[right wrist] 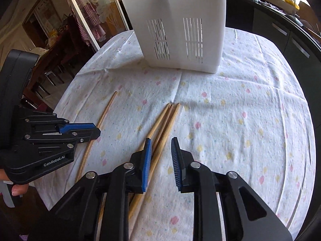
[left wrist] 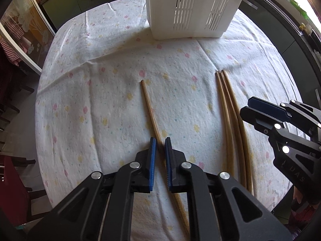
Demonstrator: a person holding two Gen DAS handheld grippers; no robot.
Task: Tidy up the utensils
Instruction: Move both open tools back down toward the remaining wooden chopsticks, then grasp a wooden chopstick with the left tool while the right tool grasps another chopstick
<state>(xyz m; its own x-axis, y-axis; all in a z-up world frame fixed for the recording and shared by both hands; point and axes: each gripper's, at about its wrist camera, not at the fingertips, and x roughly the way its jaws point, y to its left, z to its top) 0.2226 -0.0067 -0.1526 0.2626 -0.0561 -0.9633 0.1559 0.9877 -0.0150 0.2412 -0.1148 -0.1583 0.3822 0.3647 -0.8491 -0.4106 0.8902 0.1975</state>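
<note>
In the left wrist view, our left tongs are closed narrow around the single chopstick, which lies alone on the flowered surface and runs away from us toward the white slotted caddy at the far edge. The blue pads sit on either side of the stick near its near end. To the right, three more chopsticks lie bunched together, and the right tongs show just beside them at the frame's right.

We judge the main risk here to be the grip so far down the stick: lifted from that end, the long free part could swing or pivot between the pads and knock the caddy wall instead of clearing its rim. The cloth is also wrinkled, so the pads could snag it.

In the right wrist view, our right tongs stand partly apart above the bunch of three, holding nothing; the left pad sits over the sticks while the right one is over bare cloth. Closing from here might catch only some of the three and roll the others away. The left tongs are close on the left, so the two could bump if both rise together.

Room is generous to the right and in the middle of the surface; the caddy blocks the far side, and the surface's edge curves near on the left.
</note>
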